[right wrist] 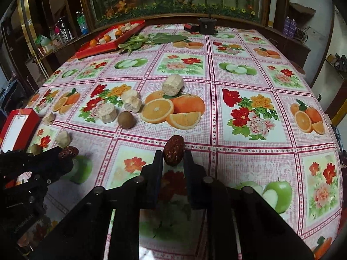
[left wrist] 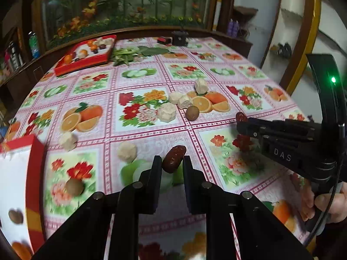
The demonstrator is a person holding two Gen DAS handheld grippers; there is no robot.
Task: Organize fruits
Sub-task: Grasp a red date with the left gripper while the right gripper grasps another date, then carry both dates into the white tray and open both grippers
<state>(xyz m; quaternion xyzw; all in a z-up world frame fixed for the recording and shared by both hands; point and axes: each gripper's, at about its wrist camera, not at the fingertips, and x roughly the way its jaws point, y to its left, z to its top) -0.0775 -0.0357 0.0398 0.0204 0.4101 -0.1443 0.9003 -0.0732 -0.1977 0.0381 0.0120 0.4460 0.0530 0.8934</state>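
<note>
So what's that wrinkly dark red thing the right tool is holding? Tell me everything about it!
It looks like a dried red date: oval, dark reddish brown, with wrinkled, slightly shiny skin and paler speckles. It stands nearly upright, pinched at its lower half between the two black fingers of the right tool, its top poking out above them. It seems lifted above the flowery tablecloth; only the fingers touch it. The left wrist view shows it too.
</note>
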